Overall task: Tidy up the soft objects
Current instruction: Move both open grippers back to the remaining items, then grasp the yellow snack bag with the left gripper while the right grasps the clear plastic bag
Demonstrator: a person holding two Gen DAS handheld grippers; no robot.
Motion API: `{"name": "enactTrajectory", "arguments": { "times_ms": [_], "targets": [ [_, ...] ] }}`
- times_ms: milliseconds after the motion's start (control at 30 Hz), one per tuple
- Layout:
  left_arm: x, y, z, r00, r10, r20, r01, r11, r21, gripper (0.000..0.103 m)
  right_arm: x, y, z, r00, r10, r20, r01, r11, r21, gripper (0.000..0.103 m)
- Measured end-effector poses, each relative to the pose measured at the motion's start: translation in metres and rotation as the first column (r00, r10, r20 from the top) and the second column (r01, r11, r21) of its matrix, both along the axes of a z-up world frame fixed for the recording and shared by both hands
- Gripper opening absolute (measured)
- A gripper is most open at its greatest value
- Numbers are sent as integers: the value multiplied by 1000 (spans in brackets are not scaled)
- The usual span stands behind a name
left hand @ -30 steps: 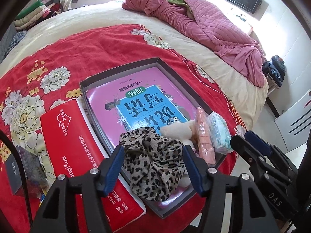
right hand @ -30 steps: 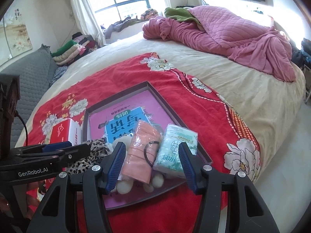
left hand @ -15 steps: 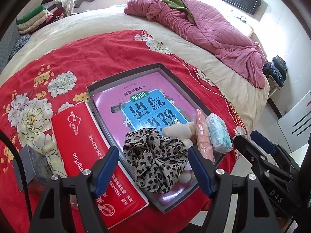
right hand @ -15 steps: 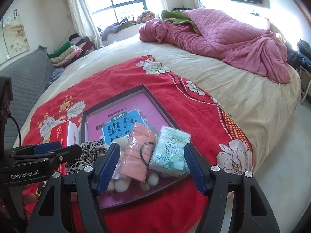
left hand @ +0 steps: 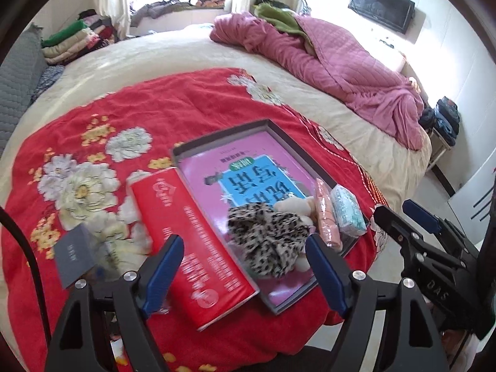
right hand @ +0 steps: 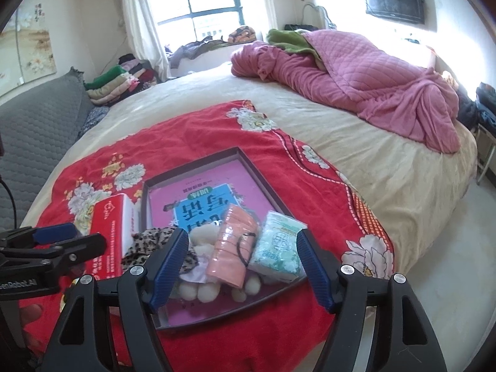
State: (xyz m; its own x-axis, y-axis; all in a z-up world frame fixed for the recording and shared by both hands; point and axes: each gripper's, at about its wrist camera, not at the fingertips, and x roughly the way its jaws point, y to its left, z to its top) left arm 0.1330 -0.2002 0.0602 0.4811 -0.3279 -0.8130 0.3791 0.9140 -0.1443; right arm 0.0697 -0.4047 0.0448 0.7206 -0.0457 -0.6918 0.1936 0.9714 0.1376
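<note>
A shallow grey box (left hand: 217,138) with a pink book in it lies on the red flowered blanket. At its near end sit a leopard-print cloth (left hand: 269,241), a cream plush toy (left hand: 294,204), a peach towel pack (left hand: 325,217) and a green-white tissue pack (left hand: 347,214). My left gripper (left hand: 243,245) hovers above the leopard cloth, its jaws opening, with nothing pressed between them. My right gripper (right hand: 242,232) stands open above the peach pack (right hand: 232,248) and the tissue pack (right hand: 279,245), touching neither.
A red tissue box (left hand: 192,241) lies against the grey box's left side, and a small grey carton (left hand: 74,254) sits further left. A pink quilt (left hand: 341,68) is heaped on the bed's far right. The bed edge and floor are at the right.
Both grippers have risen and drawn back from the grey box while their jaws widened. The soft things stay where they lay in the box.
</note>
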Motion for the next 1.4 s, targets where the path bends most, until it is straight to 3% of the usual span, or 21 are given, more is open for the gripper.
{"name": "enactTrajectory", "arguments": {
  "times_ms": [333, 533, 733, 967, 1167, 1300, 1400],
  "targets": [
    [-18, 102, 38, 983, 172, 70, -170, 985, -35, 81, -4, 43, 28, 993, 101, 56, -99, 994, -37, 74],
    [-28, 156, 33, 967, 249, 60, -249, 968, -10, 83, -6, 89, 38, 977, 204, 67, -199, 977, -75, 74],
    [-41, 180, 1, 967, 254, 3, -254, 966, 49, 83, -6, 132, 38, 954, 295, 47, -289, 951, -108, 74],
    [-41, 191, -61, 966, 231, -112, -217, 969, 122, 83, -5, 178, 29, 919, 395, 0, -390, 906, -166, 74],
    [-24, 186, -107, 951, 226, -210, -203, 971, 126, 83, 4, 204, 8, 891, 448, -78, -454, 865, -214, 74],
    [-13, 181, -125, 946, 212, -244, -180, 972, 149, 83, 11, 220, -6, 866, 482, -133, -500, 823, -272, 74],
    [-8, 183, -132, 942, 201, -269, -173, 977, 125, 83, 17, 230, -15, 839, 518, -168, -544, 788, -288, 74]
  ]
}}
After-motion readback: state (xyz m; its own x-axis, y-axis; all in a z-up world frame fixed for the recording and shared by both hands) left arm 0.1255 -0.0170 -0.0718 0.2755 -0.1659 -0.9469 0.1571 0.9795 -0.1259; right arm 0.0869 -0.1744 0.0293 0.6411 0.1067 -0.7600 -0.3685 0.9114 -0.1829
